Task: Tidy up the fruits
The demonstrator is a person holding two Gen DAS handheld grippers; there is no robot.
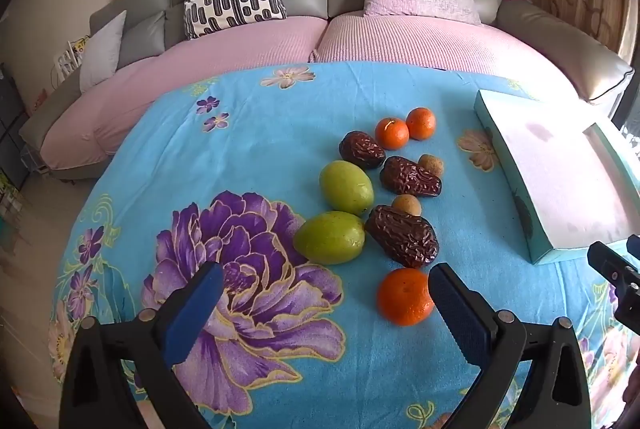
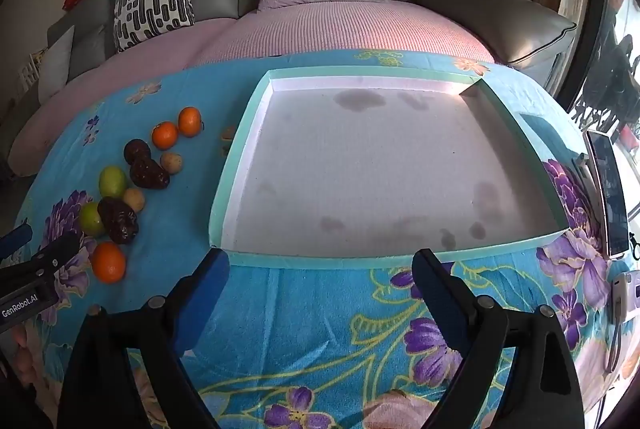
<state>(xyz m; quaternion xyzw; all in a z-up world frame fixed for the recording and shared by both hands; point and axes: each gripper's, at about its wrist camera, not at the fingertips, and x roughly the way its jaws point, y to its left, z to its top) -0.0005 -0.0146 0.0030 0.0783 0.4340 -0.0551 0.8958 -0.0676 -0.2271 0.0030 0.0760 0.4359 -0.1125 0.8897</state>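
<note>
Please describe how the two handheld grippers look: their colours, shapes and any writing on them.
Both look alike. The left gripper has a black plastic frame with two angled arms, round silver bolts at the joints, and flat blue textured pads on its fingers. The right gripper has the same black frame and blue pads. In the right wrist view, white lettering "GenRobot.AI" shows on the left gripper's black body.

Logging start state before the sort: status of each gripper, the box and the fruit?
Left gripper: open, holding nothing, over the cloth beside the nearest orange.
Right gripper: open, holding nothing, at the box's near edge.
Box: open-topped, no fruit inside, floor stained.
Fruit: all loose on the cloth, clustered outside the box.
</note>
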